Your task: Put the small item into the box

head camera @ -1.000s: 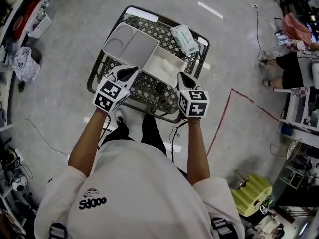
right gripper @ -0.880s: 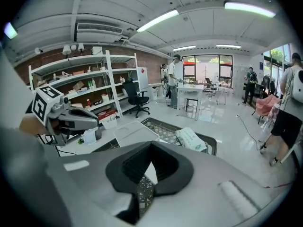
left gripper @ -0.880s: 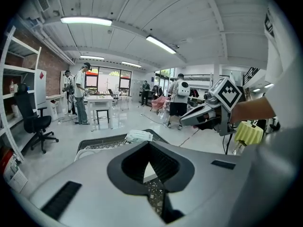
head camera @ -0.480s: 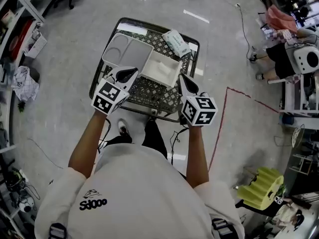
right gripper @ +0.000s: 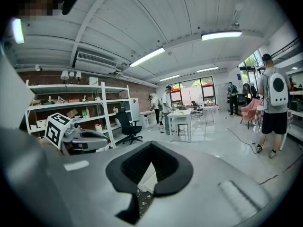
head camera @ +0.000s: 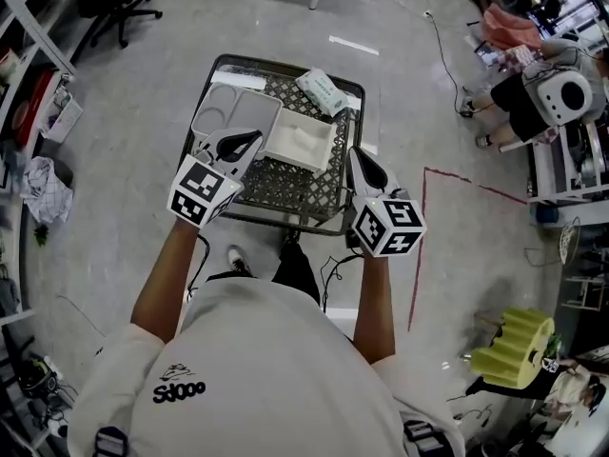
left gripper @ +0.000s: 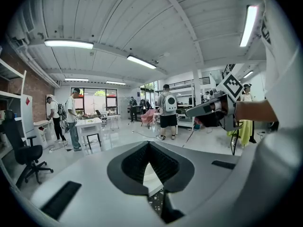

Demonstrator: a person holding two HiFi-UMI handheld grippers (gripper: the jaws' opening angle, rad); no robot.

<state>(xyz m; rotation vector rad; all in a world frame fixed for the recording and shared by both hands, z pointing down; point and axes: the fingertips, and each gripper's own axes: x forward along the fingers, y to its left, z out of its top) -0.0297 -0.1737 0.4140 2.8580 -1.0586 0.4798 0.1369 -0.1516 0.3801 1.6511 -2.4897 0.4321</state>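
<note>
We hold the left gripper (head camera: pixel 249 138) and right gripper (head camera: pixel 355 156) pressed shut on nothing; reaching the packet (head camera: pixel 321 91) without opening first could shove it off the table (head camera: pixel 285 223).

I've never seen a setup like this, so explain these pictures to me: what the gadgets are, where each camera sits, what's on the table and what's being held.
There is no robot here. A person holds a hand-operated gripper in each hand, and the marker cubes are part of those tools. The head view looks down from the person's head at the left gripper and the right gripper above a mesh table. On it lie a white box, a grey divided tray and what looks like a packet of wipes. The other two views come from cameras riding on the grippers, looking along their jaws into the room. Both grippers are shut and hold nothing.
</note>
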